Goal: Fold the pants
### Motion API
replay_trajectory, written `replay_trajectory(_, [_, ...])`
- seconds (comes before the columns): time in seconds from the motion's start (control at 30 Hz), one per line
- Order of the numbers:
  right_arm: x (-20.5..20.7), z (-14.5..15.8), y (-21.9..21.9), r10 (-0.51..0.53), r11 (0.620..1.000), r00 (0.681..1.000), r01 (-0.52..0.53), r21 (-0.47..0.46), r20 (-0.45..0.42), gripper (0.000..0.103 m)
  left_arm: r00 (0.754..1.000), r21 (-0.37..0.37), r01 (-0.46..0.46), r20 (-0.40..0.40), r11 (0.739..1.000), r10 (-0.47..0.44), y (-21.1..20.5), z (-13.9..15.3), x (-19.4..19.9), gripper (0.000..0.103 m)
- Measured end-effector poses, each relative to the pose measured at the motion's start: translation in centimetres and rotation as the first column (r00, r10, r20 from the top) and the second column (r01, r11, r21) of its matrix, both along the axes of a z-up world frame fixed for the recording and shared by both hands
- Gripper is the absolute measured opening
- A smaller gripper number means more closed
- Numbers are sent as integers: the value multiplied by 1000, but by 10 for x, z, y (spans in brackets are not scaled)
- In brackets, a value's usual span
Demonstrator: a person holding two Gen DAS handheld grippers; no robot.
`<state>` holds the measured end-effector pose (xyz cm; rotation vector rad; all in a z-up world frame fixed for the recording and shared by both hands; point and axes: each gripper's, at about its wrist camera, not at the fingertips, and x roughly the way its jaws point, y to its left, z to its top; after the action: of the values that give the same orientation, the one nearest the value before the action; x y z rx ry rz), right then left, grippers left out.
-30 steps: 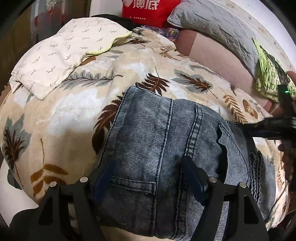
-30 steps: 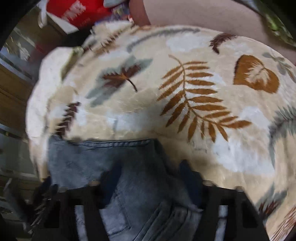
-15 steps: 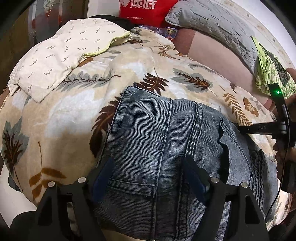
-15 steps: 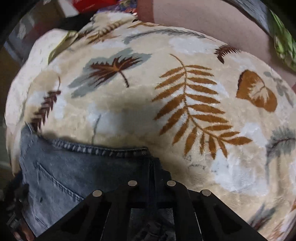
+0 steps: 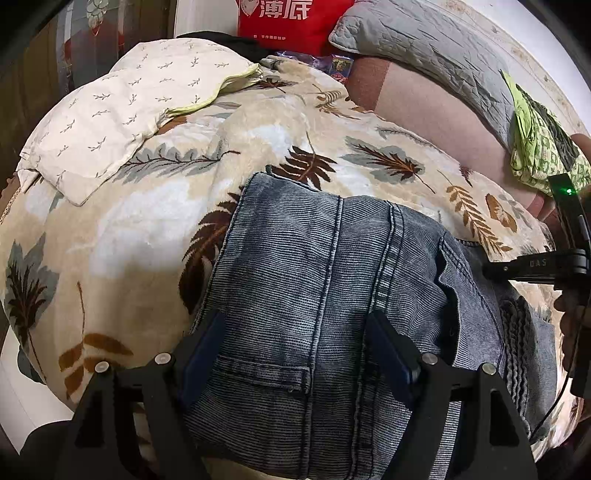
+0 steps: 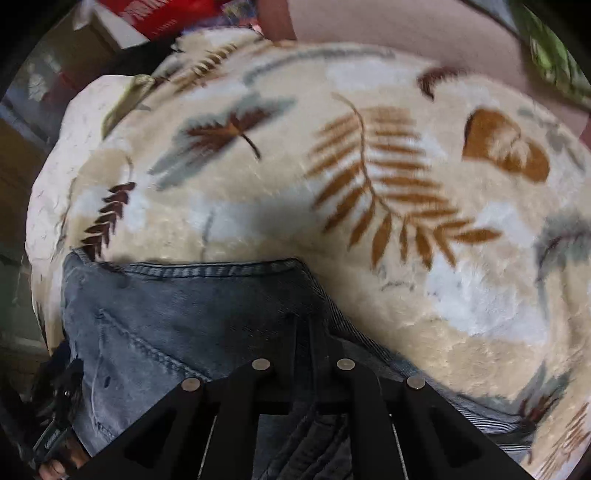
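Observation:
Folded blue-grey jeans [image 5: 325, 280] lie on a cream blanket with a leaf print [image 5: 147, 229]. My left gripper [image 5: 295, 343] is open, its two fingers resting wide apart on the near part of the jeans with nothing between them. My right gripper [image 6: 303, 332] is shut on the jeans' edge [image 6: 207, 317], just under the stitched hem. In the left wrist view the right gripper [image 5: 532, 264] reaches in from the right edge to the jeans' right side.
A cream pillow [image 5: 122, 107] lies at the blanket's far left. A red bag [image 5: 291, 18] and a grey quilted pillow [image 5: 424, 48] stand at the back. Green patterned cloth [image 5: 539, 144] lies at the far right on a brown sheet [image 5: 424, 107].
My right gripper closed on the jeans' edge and has since shifted a little with it. My left gripper has stayed open on the jeans.

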<state>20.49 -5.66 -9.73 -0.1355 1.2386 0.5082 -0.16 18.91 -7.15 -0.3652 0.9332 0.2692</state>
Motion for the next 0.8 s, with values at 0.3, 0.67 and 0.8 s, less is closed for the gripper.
replay_trajectory(0.3, [-9,24,1,-11,996,999,6,92,51,86,1000,2,-1,-1,1000,1,-1,0,1,84])
replay_trajectory(0.67, [-42,55,-28,-98,978,983,66,200,155,85,999,-10,-25,29,1000,25,-2,2,-2,84])
replay_trajectory(0.8, [-94,75,-54,-89,953,979,31,300,183,85,994,-23,-63,91,998,65,0,11,-12,84])
